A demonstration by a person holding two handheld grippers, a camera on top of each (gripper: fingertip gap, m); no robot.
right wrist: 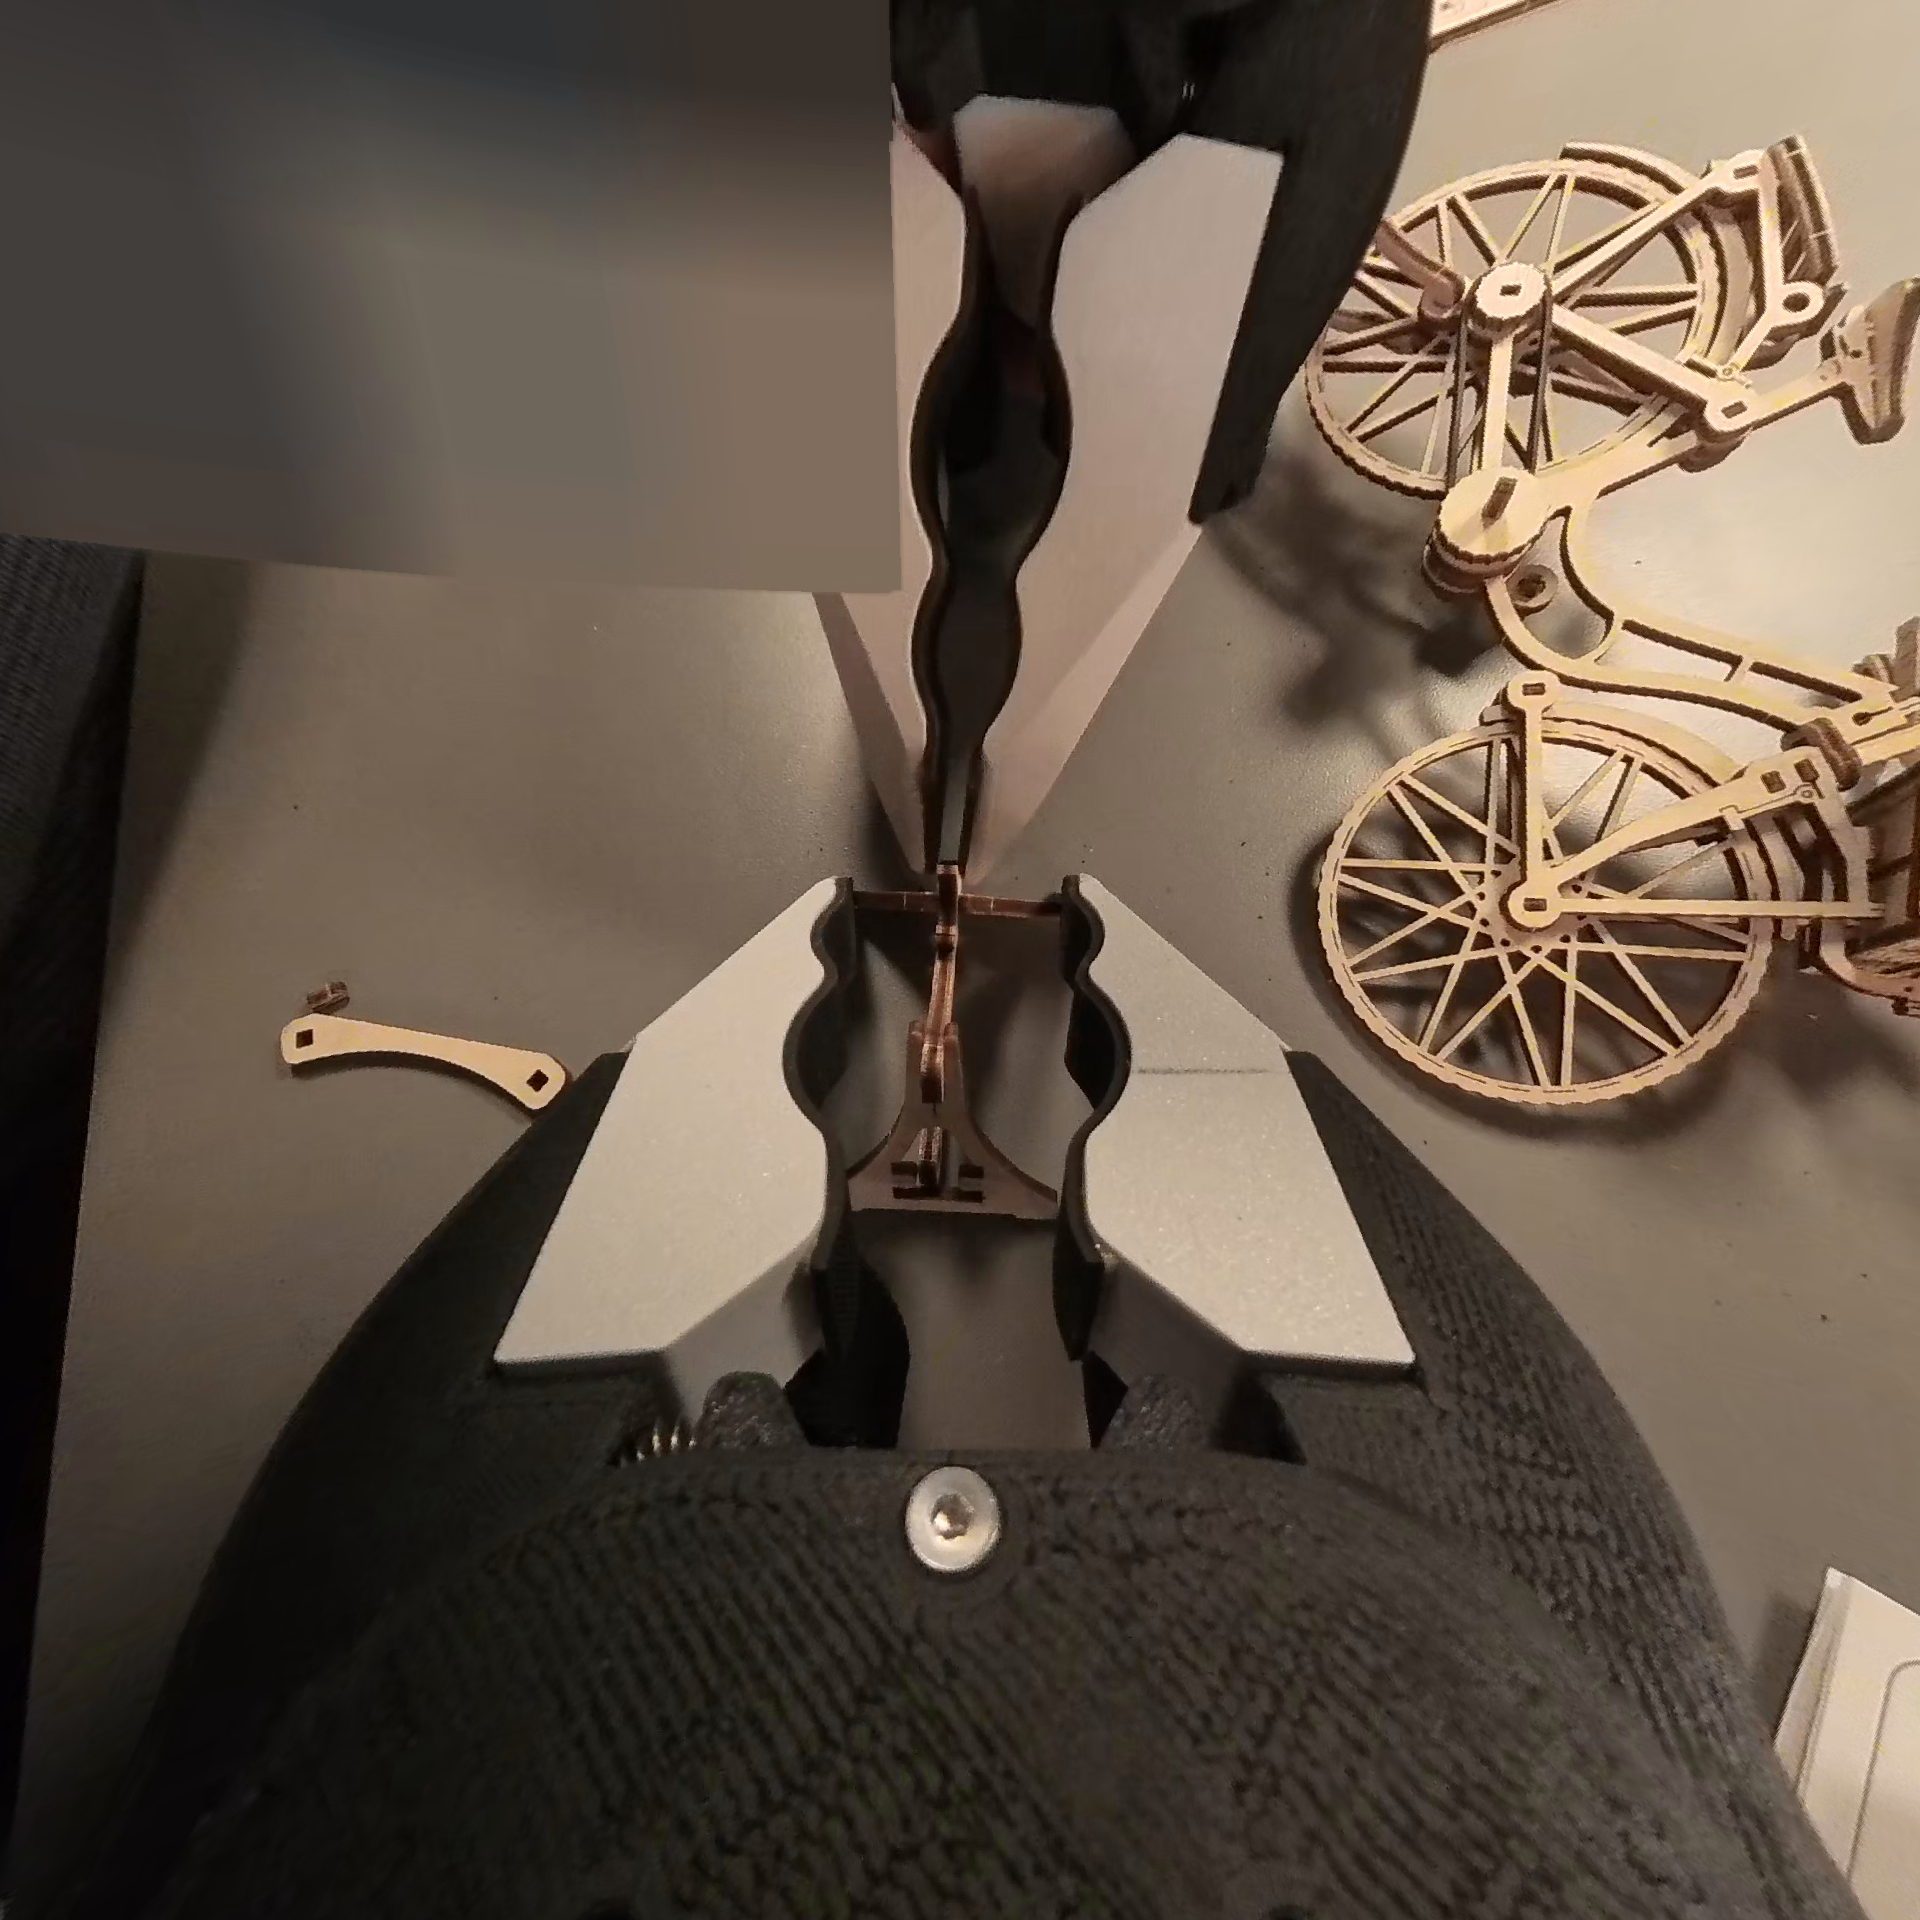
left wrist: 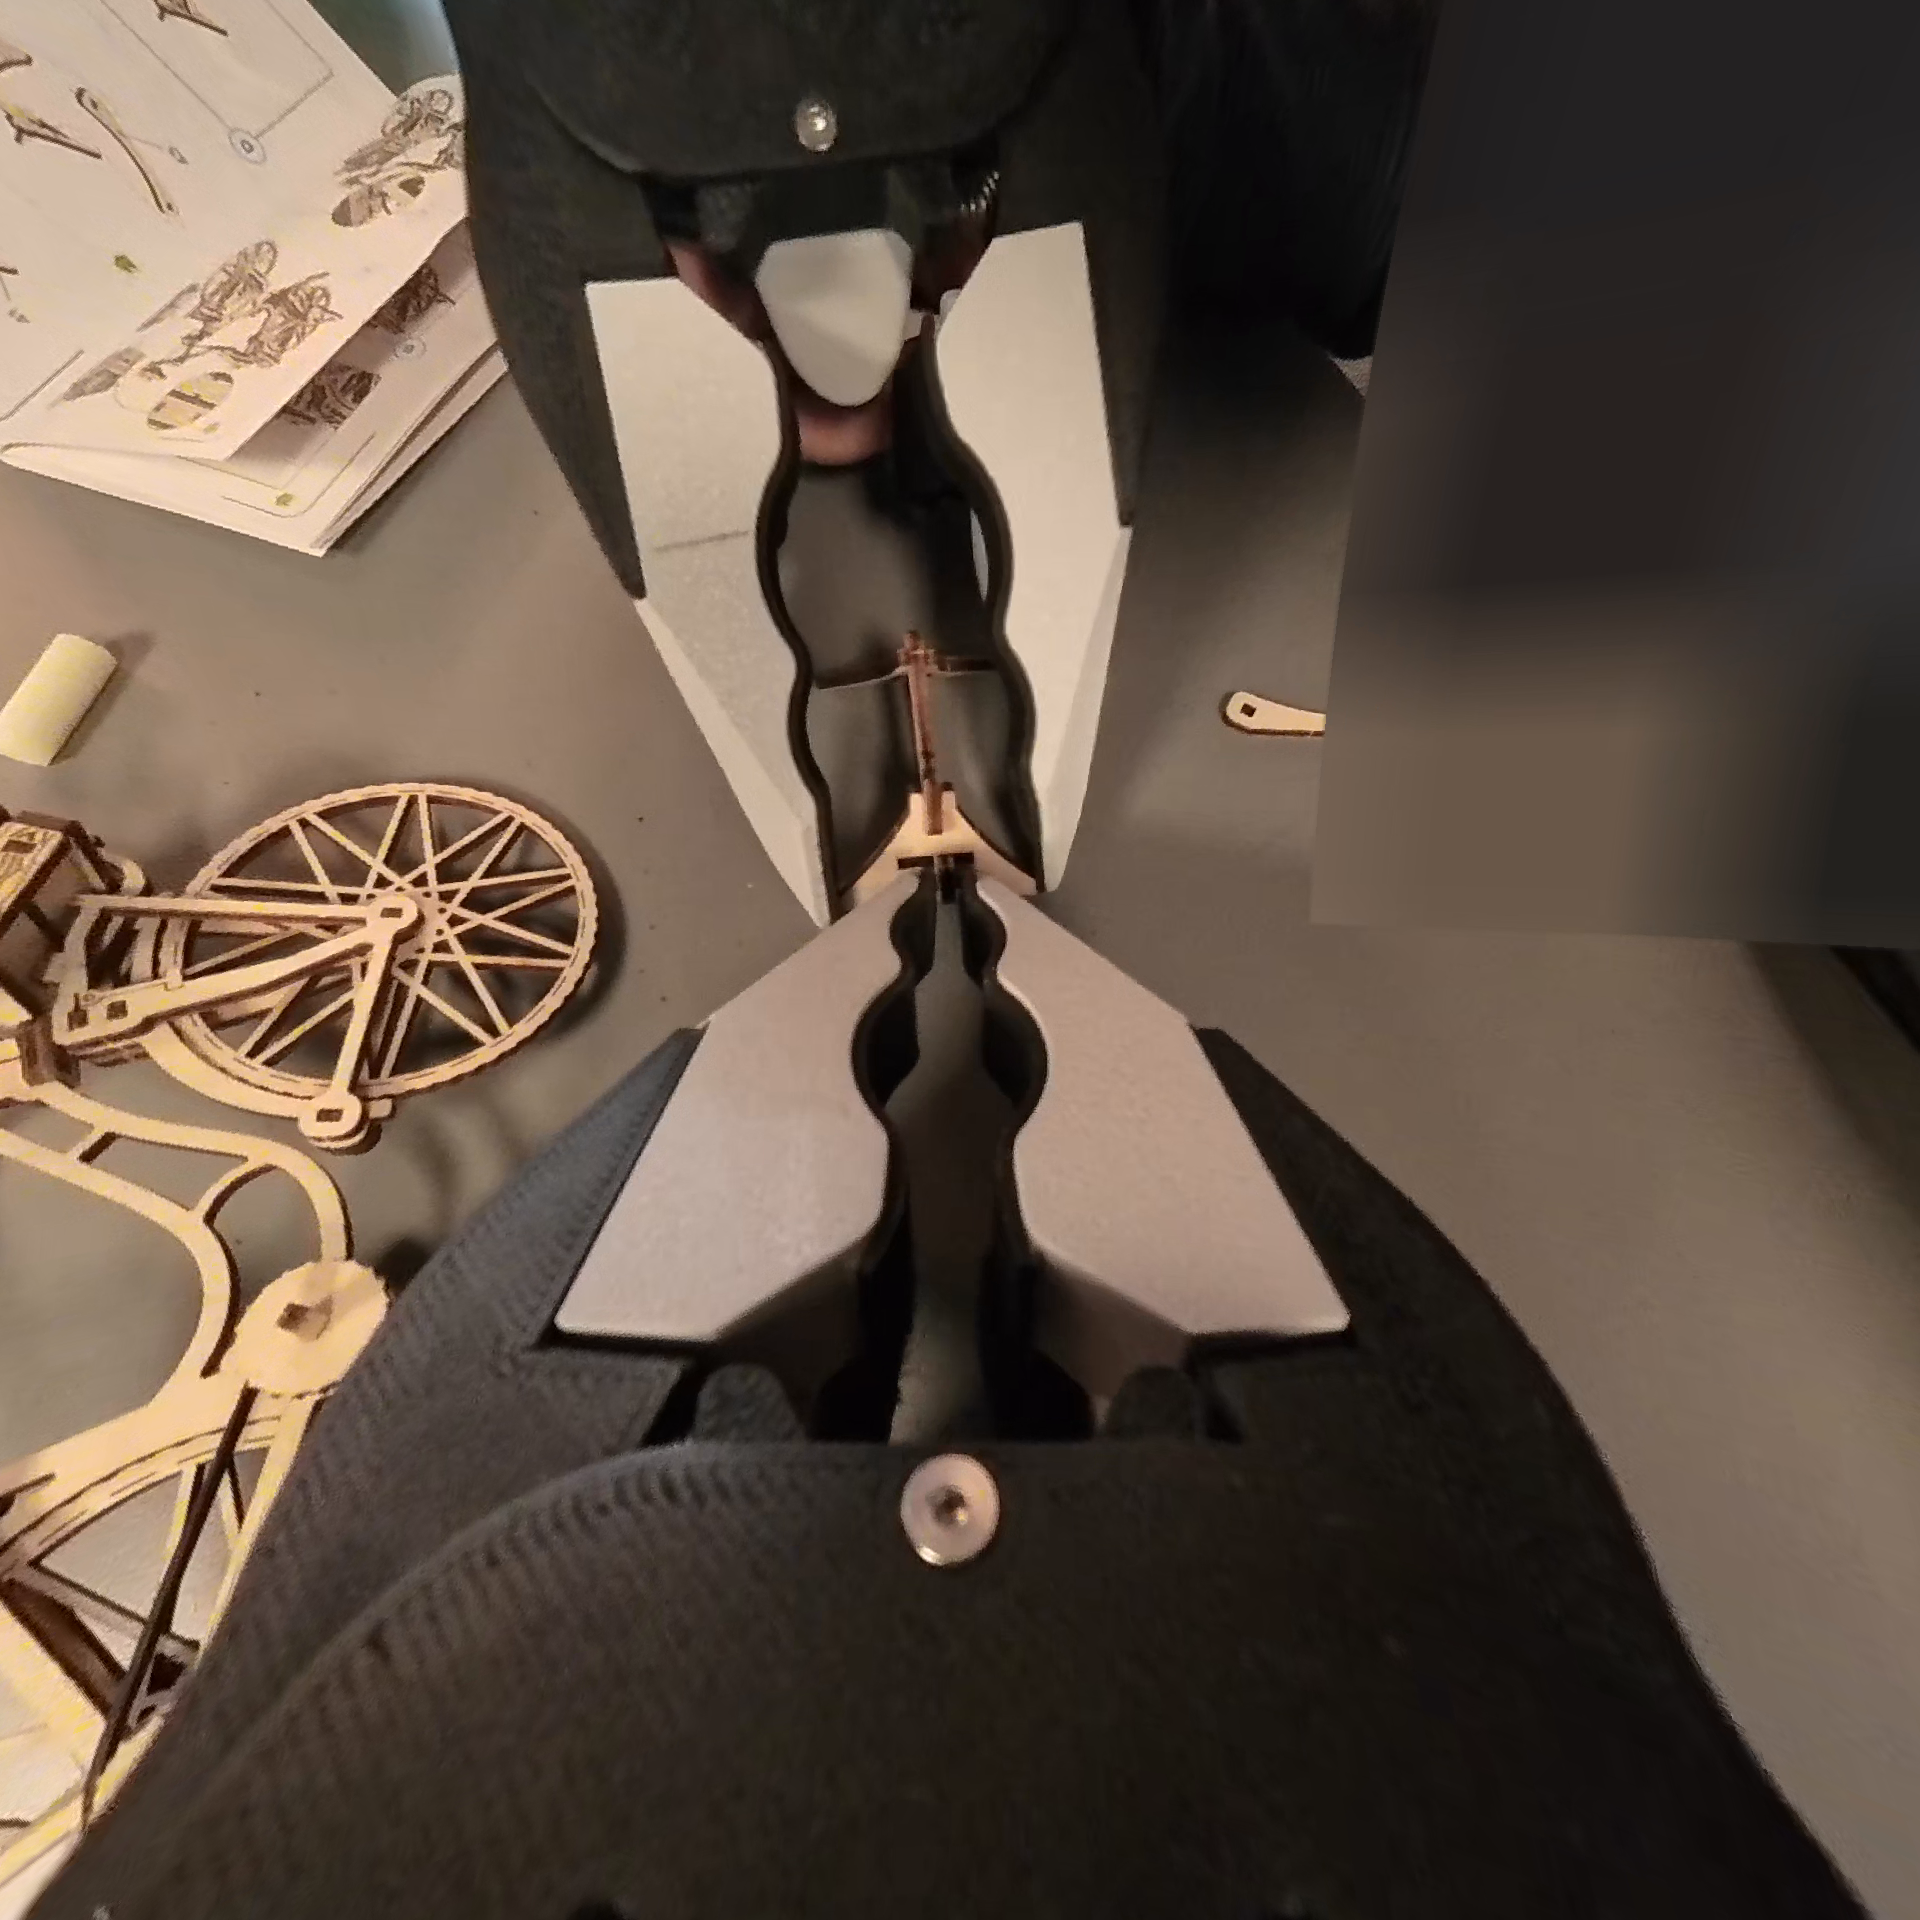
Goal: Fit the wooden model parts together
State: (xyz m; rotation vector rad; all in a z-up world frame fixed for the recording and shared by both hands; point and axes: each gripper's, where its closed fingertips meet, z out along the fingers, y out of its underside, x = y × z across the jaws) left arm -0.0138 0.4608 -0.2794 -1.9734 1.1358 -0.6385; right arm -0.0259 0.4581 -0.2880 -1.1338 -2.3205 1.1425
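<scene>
While the right gripper (right wrist: 956,909) is clamping the stand (right wrist: 940,1132) steady, the left gripper (left wrist: 951,894) is pinching a small part (right wrist: 948,883) onto its tip, tip to tip for alignment.

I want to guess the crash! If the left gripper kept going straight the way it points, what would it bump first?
Probably the small wooden piece that the right gripper holds. The left gripper is shut, tips already at that piece's near end, with the right gripper directly behind it.
</scene>
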